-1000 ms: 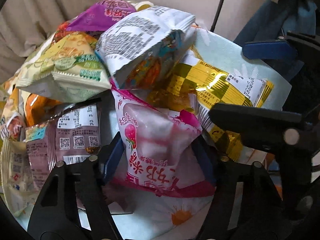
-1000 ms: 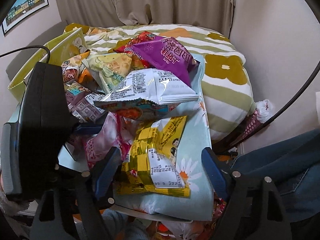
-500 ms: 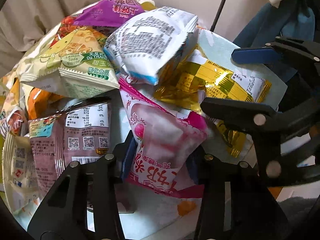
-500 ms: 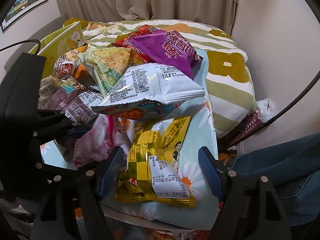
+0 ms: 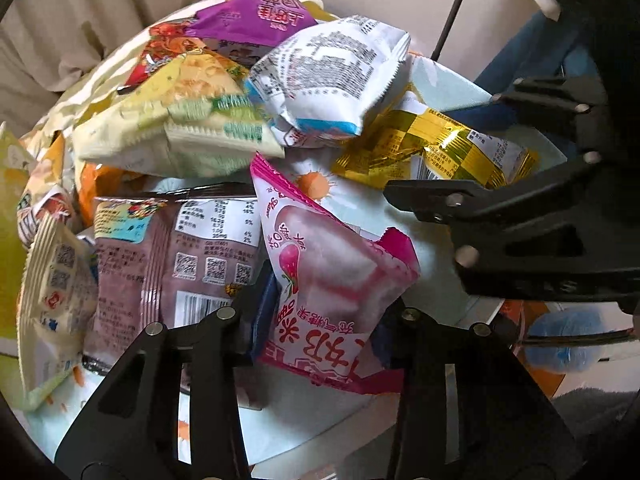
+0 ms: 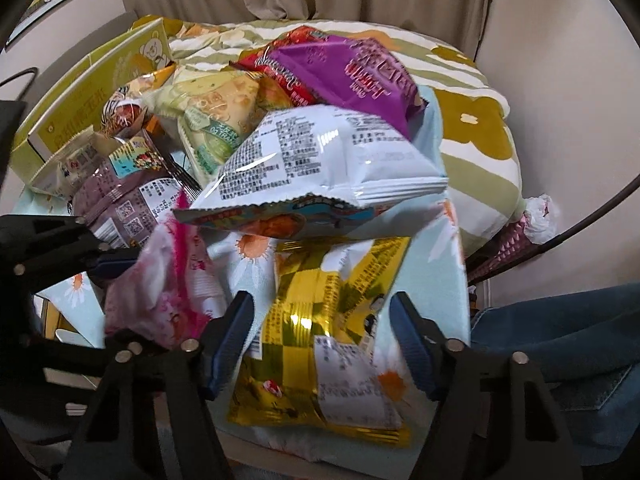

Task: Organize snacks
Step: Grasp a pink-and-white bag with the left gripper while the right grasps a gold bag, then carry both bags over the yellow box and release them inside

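A heap of snack bags lies on a pale blue daisy-print cloth (image 6: 444, 264). My left gripper (image 5: 324, 316) is shut on a pink strawberry bag (image 5: 336, 272) and holds it at the heap's near edge; that bag also shows in the right wrist view (image 6: 168, 292). My right gripper (image 6: 324, 340) is open, its blue fingers astride a yellow-gold bag (image 6: 320, 332), which also shows in the left wrist view (image 5: 432, 148). A white bag (image 6: 320, 164) lies on top of the heap, above the yellow one.
Other bags sit in the heap: purple (image 6: 352, 72), pale yellow-green (image 6: 216, 112), mauve (image 5: 180, 248). A yellow-green carton (image 6: 92, 80) stands at the left. A striped flower-print bed (image 6: 476, 120) lies behind. A denim leg (image 6: 560, 344) is at the right.
My left gripper closed on the pink bag and pulled it free of the heap. My right gripper moved forward and now straddles the yellow-gold bag.
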The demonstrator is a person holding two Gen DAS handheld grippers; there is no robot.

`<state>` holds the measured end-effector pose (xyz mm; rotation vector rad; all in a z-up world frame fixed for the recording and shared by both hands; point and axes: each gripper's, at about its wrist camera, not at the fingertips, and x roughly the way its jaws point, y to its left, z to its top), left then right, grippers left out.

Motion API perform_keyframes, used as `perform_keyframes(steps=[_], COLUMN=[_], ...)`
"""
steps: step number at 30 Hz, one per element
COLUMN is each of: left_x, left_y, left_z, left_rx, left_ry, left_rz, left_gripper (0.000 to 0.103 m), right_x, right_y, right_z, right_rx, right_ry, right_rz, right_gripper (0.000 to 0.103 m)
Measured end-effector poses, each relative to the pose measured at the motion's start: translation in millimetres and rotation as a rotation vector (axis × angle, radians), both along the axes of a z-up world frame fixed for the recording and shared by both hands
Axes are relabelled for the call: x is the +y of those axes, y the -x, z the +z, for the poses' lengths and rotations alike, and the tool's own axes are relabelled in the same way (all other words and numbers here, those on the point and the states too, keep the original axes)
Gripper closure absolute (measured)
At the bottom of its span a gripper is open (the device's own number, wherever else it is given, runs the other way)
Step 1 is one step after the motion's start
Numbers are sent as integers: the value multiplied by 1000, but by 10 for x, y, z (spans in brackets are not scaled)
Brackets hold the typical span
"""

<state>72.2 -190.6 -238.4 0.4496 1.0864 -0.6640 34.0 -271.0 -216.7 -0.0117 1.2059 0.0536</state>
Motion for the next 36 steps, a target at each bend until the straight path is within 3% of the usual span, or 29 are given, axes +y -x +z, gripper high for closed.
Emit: perform_keyframes(steps=[10, 17, 26, 34, 36], left_x=[123, 179, 363, 764, 909], left_y=[35, 117, 258, 301, 271], left_z=[114, 267, 678, 1142, 1262], left_rx=[-4, -14, -40, -95, -116], left_ry=[24, 49, 103, 156, 168], left_rz=[42, 70, 155, 299, 341], left_gripper=[64, 64, 64, 64, 64], right_x=[-60, -14, 194, 504, 606], right_y=[32, 139, 363, 353, 268], right_z=[34, 208, 640, 1025, 1143], right_rx=[-13, -34, -89, -158, -180], right_ry=[-19, -59, -86, -126, -144], right_rz=[-29, -30, 16, 111, 141], right_gripper=[61, 64, 64, 65, 69])
